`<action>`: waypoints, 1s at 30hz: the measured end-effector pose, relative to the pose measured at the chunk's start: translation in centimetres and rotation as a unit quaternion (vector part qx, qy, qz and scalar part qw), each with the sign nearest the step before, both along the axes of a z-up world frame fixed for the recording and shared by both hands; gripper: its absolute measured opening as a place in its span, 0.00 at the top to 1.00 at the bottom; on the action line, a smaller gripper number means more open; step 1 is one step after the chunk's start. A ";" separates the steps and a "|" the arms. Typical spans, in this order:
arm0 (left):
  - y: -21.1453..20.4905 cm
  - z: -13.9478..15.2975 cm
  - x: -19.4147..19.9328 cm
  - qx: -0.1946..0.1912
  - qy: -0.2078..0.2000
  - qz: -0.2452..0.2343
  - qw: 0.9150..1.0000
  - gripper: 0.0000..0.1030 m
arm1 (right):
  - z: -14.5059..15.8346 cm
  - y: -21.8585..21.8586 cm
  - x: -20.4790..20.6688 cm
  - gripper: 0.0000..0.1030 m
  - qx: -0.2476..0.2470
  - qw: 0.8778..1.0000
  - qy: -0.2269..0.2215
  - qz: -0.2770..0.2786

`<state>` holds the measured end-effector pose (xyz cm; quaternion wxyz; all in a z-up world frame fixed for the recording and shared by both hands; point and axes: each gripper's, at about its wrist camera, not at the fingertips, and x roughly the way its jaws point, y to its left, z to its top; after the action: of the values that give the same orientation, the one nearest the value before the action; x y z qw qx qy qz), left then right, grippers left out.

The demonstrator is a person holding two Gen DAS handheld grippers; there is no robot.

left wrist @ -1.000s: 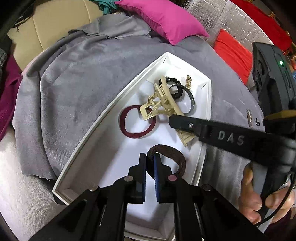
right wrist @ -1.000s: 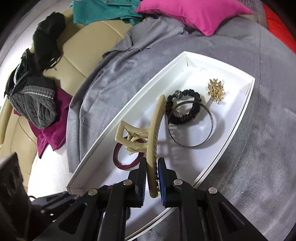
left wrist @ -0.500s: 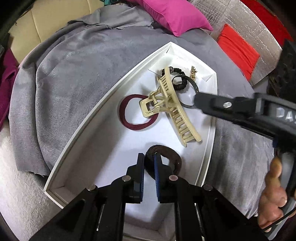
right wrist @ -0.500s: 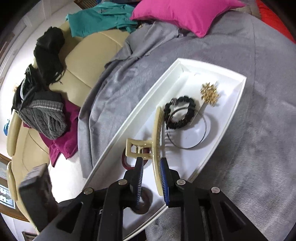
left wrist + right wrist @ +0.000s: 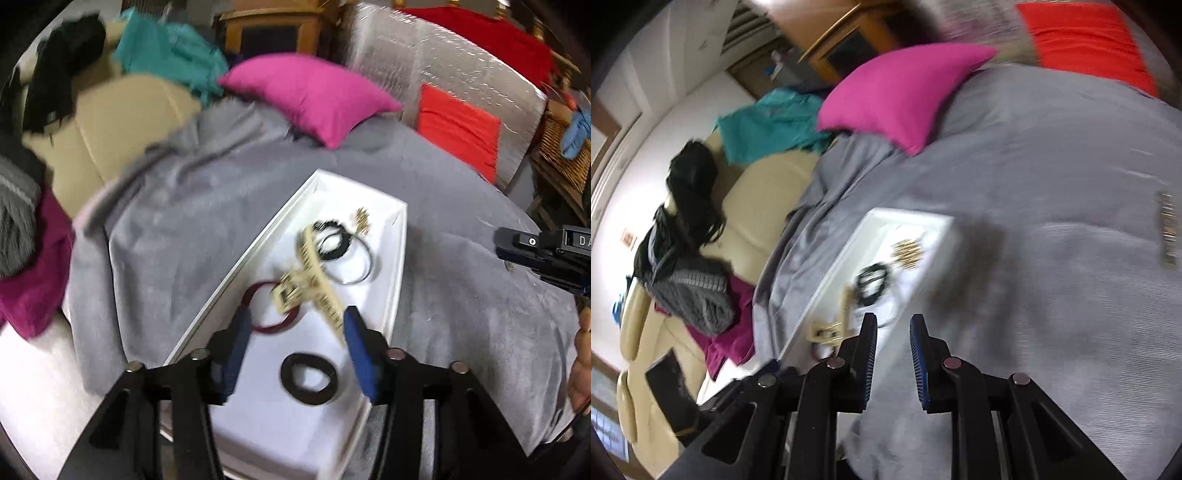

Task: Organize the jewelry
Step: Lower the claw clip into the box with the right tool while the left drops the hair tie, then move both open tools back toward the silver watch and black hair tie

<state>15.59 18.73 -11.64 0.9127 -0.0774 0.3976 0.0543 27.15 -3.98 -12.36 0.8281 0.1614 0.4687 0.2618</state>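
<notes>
Five pieces, among them the beige claw clip (image 5: 314,280) and brown scrunchie (image 5: 308,377), are laid inside the white tray (image 5: 400,258), while one small clasp (image 5: 1167,229) is left outside it on the grey cloth (image 5: 184,221), and both the left gripper (image 5: 293,347) and right gripper (image 5: 894,356) are held open and empty

tray (image 5: 397,258): smooth matt white | blanket (image 5: 184,221): soft grey cloth | claw clip (image 5: 314,280): cream plastic

Soft even indoor light, heavy motion blur throughout both views, fisheye bending and dark vignette at the edges
</notes>
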 end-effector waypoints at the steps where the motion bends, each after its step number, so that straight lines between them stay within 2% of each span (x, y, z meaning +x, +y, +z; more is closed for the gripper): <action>1: -0.7 0.3 -0.1 0.009 -0.008 -0.006 1.000 0.43 | 0.0 -1.4 -0.1 0.80 0.001 1.000 -0.003 -0.015; 5: -3.7 0.9 0.3 0.020 -0.023 -0.037 0.999 0.34 | -0.3 -8.1 -0.2 0.80 0.011 0.996 -0.007 -0.084; 9: -7.8 0.9 1.1 0.025 -0.025 -0.079 0.996 0.33 | -0.6 -15.7 -0.4 0.79 0.041 0.983 -0.007 -0.177; 11: -9.4 0.9 1.5 0.020 -0.026 -0.097 0.995 0.33 | -0.7 -19.0 -0.6 0.76 0.051 0.976 -0.009 -0.214; 15: -13.5 0.7 2.5 0.011 -0.019 -0.134 0.991 0.32 | -1.2 -24.7 -1.4 0.50 0.059 0.960 -0.011 -0.273; 17: -15.7 0.5 3.0 0.009 -0.016 -0.152 0.988 0.32 | -1.6 -26.9 -1.8 0.49 0.068 0.954 -0.009 -0.293; 23: -20.7 -0.3 5.1 0.005 0.001 -0.191 0.982 0.32 | -2.3 -30.9 -1.6 0.49 0.073 0.944 -0.002 -0.321; 30: -23.7 -1.4 7.8 -0.010 0.020 -0.196 0.980 0.32 | -3.2 -32.8 0.0 0.49 0.072 0.944 0.006 -0.323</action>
<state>23.36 -4.96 -13.07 0.8966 -0.0059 0.4238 -0.1279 27.12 -36.75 -15.57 0.8515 0.3648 0.3764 0.0119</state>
